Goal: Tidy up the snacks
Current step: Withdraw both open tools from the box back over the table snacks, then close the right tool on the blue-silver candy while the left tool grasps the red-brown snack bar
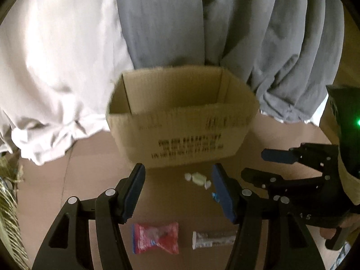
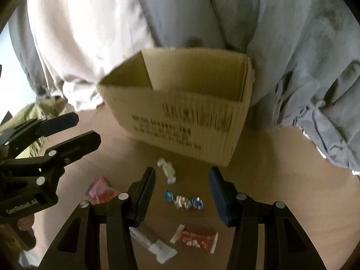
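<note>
- The left gripper (image 1: pixel 178 193) has its jaws parted and holds nothing; the pale green wrapped candy (image 1: pixel 198 179) lies on the brown surface (image 1: pixel 90 164) between its fingertips, nearer the right finger.
- Closer to its camera lie the pink packet (image 1: pixel 156 237) and a grey-white bar (image 1: pixel 213 239).
- The right gripper (image 2: pixel 181 191) is also parted and empty, the blue foil candy (image 2: pixel 184 201) between its fingers, a red bar (image 2: pixel 194 239) nearer the camera.
- The open cardboard box (image 2: pixel 180 121) stands just beyond the snacks.
</note>
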The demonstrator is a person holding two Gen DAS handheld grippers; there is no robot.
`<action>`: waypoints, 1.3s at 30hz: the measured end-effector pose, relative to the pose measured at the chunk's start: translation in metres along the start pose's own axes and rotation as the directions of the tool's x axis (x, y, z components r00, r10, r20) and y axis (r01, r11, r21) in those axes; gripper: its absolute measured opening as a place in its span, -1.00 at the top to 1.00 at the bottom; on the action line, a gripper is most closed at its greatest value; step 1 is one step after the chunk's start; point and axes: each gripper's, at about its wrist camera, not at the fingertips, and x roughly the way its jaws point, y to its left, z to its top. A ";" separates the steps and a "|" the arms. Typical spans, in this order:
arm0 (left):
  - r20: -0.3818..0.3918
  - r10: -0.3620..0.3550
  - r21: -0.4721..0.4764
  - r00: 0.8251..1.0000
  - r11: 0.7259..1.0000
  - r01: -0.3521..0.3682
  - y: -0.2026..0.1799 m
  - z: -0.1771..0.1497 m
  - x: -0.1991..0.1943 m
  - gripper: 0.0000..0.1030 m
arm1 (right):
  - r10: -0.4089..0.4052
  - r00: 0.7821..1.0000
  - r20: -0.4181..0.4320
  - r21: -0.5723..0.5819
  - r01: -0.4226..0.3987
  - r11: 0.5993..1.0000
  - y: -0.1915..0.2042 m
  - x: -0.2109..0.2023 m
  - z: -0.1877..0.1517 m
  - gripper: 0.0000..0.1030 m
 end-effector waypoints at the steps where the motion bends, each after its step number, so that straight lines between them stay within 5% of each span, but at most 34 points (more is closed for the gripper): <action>1: -0.013 0.000 -0.001 1.000 1.000 0.000 -0.001 -0.004 0.003 -0.17 | 0.001 1.000 -0.013 -0.008 -0.001 1.000 0.000 0.003 -0.002 0.03; 12: -0.160 -0.004 0.018 0.987 1.000 0.007 -0.012 -0.037 0.043 -0.17 | -0.016 0.982 -0.190 -0.140 -0.011 0.990 0.002 0.041 -0.031 0.04; 20: -0.231 -0.036 -0.022 0.972 0.999 0.031 -0.010 -0.046 0.061 -0.17 | -0.054 0.968 -0.243 -0.258 -0.011 0.966 0.010 0.065 -0.035 0.05; 39: -0.249 -0.038 -0.036 0.968 0.999 0.030 -0.005 -0.042 0.068 -0.17 | -0.018 0.956 -0.293 -0.280 -0.068 0.958 0.014 0.092 -0.032 0.43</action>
